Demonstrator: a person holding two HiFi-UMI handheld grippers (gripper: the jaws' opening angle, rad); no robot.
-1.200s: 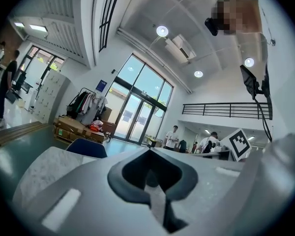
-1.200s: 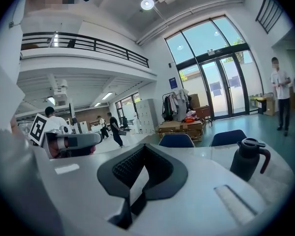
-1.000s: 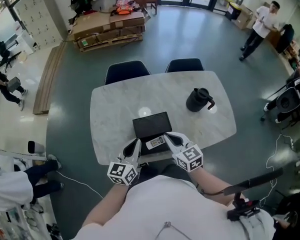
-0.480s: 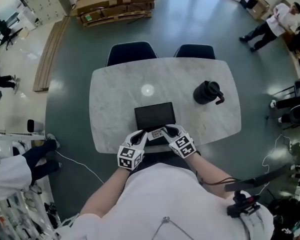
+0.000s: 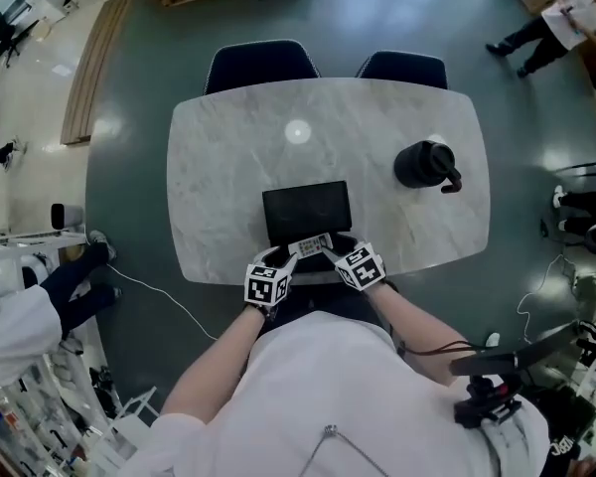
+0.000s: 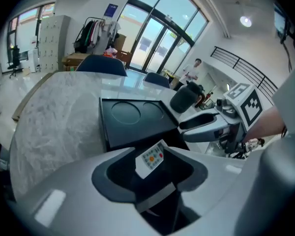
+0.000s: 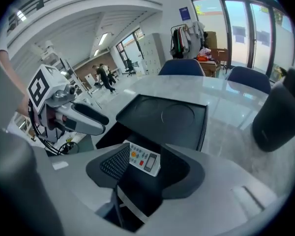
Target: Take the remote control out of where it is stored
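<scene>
A small white remote control with coloured buttons lies in the dark opening at the near side of a flat black storage box on the marble table. My left gripper comes at it from the left and my right gripper from the right. Both stand open, with their tips close beside the remote. In the left gripper view the remote shows tilted in the gap between the jaws. In the right gripper view the remote sits beside the meshed left pad. Neither gripper is shut on it.
A black jug stands on the table's right half. Two dark chairs are pushed in at the far side. The box sits at the table's near edge, right over my lap. A person walks at the far right.
Both grippers have drawn closer together around the remote at the box's near edge. The head view has shifted, so the table sits higher in the picture.
</scene>
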